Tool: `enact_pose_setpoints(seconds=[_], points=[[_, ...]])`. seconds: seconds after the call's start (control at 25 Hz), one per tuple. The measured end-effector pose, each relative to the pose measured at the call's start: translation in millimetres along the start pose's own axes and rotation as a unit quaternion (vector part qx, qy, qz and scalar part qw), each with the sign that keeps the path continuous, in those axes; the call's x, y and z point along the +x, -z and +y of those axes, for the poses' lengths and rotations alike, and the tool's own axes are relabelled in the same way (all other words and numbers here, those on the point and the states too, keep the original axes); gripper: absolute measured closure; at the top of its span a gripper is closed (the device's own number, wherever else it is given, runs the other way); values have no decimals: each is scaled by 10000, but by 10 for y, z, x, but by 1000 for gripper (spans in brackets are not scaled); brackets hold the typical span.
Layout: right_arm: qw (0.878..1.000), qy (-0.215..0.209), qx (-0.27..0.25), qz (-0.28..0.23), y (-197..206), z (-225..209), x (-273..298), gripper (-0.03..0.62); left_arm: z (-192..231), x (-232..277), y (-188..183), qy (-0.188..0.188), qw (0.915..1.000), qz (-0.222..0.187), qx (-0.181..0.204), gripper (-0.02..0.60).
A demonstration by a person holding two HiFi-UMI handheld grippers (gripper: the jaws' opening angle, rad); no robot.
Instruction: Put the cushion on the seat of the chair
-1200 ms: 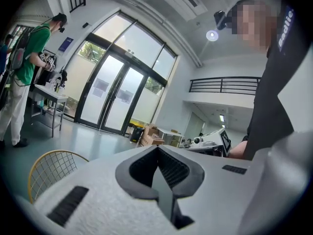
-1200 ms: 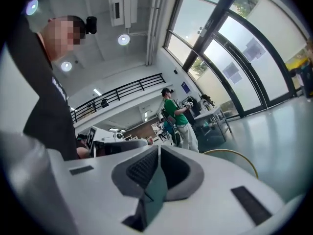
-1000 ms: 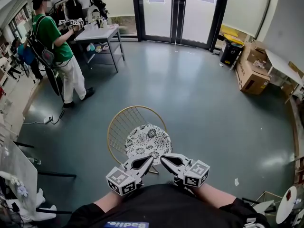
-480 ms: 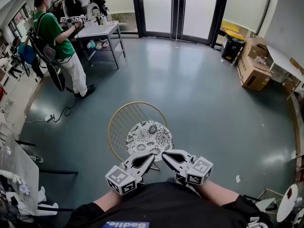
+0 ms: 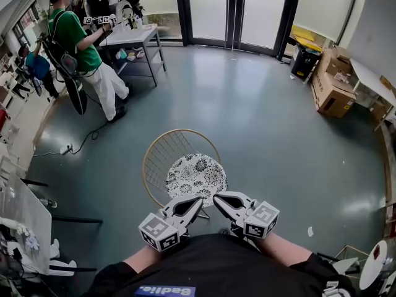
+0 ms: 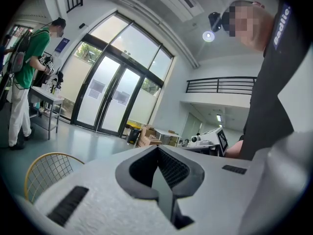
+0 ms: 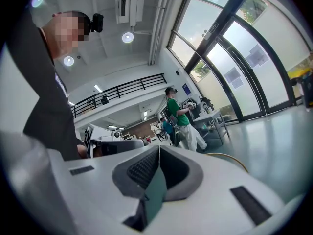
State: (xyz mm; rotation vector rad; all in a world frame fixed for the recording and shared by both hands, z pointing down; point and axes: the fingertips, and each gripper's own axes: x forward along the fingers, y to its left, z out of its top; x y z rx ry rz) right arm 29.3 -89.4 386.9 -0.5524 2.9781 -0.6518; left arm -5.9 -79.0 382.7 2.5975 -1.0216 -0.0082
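A round cushion (image 5: 197, 177) with a black-and-white flower print lies on the seat of a chair with a gold wire back (image 5: 162, 159). My left gripper (image 5: 199, 198) and right gripper (image 5: 215, 198) hover side by side just in front of the cushion's near edge, close to my body. Both are shut with nothing between the jaws. The left gripper view shows shut jaws (image 6: 157, 148) and the chair's wire back (image 6: 49, 173) low on the left. In the right gripper view the jaws (image 7: 159, 148) are shut too, with the chair's gold rim (image 7: 230, 159) just beyond.
A person in a green shirt (image 5: 80, 48) stands at a grey table (image 5: 133, 39) at the back left. Cardboard boxes (image 5: 331, 94) sit at the right wall, glass doors (image 5: 229, 11) at the far end. A small white table (image 5: 377, 265) stands at the near right.
Both grippers have stayed put and shut. The person in green has shifted stance at the table.
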Motion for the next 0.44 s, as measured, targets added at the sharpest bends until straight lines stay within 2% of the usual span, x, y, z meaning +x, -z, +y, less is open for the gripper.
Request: enact_pose_setpoints(seconds=[0.44], points=[[10000, -12, 22, 20, 25, -2, 21, 560, 17, -72, 30, -69, 10000, -24, -31, 565]])
